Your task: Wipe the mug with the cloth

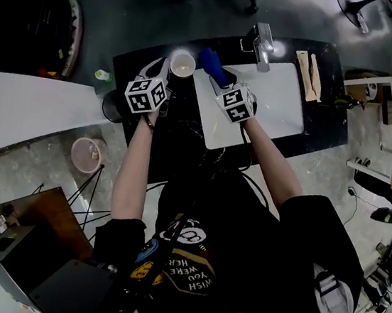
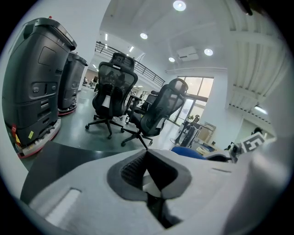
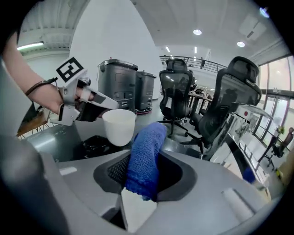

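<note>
Head view: person at black table (image 1: 319, 129), gripper in each hand. Left gripper (image 1: 161, 69) has jaws drawn together, tips at rim of white mug (image 1: 183, 64), as right gripper view shows; mug itself out of left gripper view. Right gripper (image 1: 220, 84) has jaws clamped on blue cloth (image 1: 210, 61), rolled, free end projecting past tips. Cloth at 3 o'clock of mug, just beside it, contact unclear. White board (image 1: 278, 102) at 3 o'clock of right gripper. Office chairs (image 3: 180, 89) behind
</note>
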A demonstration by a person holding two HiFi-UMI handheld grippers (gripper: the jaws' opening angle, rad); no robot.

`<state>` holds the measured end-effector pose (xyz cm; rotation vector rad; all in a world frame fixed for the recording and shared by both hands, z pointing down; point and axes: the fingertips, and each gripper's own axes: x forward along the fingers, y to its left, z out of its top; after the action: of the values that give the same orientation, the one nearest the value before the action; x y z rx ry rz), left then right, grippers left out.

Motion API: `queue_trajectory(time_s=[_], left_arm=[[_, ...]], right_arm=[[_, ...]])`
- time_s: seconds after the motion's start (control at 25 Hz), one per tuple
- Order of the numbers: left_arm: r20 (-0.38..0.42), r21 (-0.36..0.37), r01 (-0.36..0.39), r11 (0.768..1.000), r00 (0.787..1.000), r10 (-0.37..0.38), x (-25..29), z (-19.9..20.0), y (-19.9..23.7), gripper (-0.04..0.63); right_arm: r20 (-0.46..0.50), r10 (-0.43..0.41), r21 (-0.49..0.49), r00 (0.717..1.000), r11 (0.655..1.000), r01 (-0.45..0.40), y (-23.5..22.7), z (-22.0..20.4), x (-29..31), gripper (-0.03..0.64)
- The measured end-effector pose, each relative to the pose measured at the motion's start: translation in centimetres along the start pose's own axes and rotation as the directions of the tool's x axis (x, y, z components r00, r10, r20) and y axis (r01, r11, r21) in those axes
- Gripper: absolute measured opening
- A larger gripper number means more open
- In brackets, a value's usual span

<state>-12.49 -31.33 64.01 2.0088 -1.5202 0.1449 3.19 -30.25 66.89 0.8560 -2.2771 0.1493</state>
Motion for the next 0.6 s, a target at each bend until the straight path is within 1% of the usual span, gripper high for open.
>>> queue_trajectory(time_s=[0.08,0.16,0.24,0.36,0.4,0.44,0.52,0.56,0.6], left_arm=[[0.001,-0.001,0.001,1.000,1.000,-0.001,0.0,0.0,-0.1,0.003],[-0.001,0.002,-0.004,1.000,1.000,0.004,0.0,0.0,-0.1,0.003],[-0.001,0.003,-0.012,1.000,1.000,0.012,0.0,-0.1,0.1,0.003],[-0.003,0.016,-0.021,1.000,1.000,0.021,0.1,-0.1,0.2,0.003],[-0.004,0.020,-0.021,1.000,1.000,0.021,0.2,-0.1,0.3,0.003],[-0.005,0.024,-0.020,1.000,1.000,0.020,0.2,-0.1,0.2,0.003],[-0.005,0.028,-0.014,1.000,1.000,0.014,0.2,0.0,0.0,0.003],[-0.005,0.027,-0.009,1.000,1.000,0.010,0.1,0.0,-0.1,0.003],[-0.005,0.026,-0.005,1.000,1.000,0.005,0.1,0.1,-0.3,0.003]], right_arm=[[-0.009,0.025,-0.038,1.000,0.999,-0.025,0.5,1.0,1.3,0.144],[-0.031,0.076,-0.084,0.997,0.993,-0.079,2.4,0.9,1.5,0.144],[-0.045,0.131,-0.123,0.990,0.983,-0.136,4.9,0.0,0.4,0.144],[-0.014,0.198,-0.157,0.980,0.968,-0.198,7.6,-1.3,-2.4,0.144],[0.002,0.197,-0.150,0.980,0.969,-0.195,7.4,-1.7,-2.9,0.144],[0.015,0.176,-0.122,0.984,0.977,-0.173,6.5,-2.0,-3.1,0.144],[0.030,0.102,-0.028,0.994,0.994,-0.101,3.2,-1.9,-2.6,0.144],[0.035,0.070,0.004,0.997,0.998,-0.070,1.6,-1.3,-2.1,0.144],[0.039,0.051,0.015,0.998,0.999,-0.052,0.5,-0.5,-1.5,0.144]])
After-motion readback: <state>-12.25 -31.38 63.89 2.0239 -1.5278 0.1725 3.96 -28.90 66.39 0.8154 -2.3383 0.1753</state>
